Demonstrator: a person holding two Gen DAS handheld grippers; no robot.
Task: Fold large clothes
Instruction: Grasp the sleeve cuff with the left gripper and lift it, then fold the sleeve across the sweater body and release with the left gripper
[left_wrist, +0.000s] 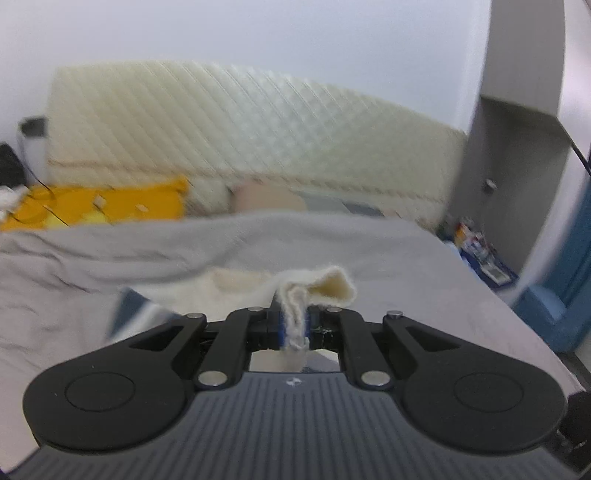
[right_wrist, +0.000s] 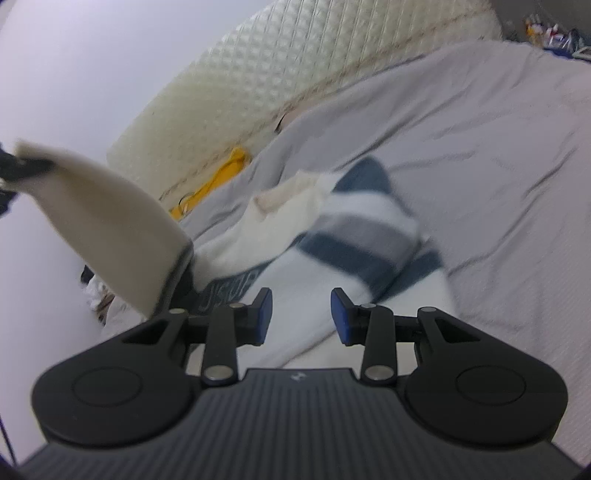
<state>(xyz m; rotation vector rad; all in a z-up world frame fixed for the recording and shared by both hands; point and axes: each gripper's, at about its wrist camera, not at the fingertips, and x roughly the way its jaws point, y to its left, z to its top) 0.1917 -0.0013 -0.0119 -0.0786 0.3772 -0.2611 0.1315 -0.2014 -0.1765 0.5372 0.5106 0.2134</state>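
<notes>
Left gripper (left_wrist: 293, 328) clamps the cream sleeve (left_wrist: 317, 286); right gripper (right_wrist: 301, 315) gapes empty over the sweater (right_wrist: 354, 229). I'd lift the sleeve taut and lay it flat.

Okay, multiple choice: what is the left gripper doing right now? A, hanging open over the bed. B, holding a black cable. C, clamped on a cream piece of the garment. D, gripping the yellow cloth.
C: the left gripper is pinched shut on the cream fabric, while the right gripper stands open and empty.
</notes>
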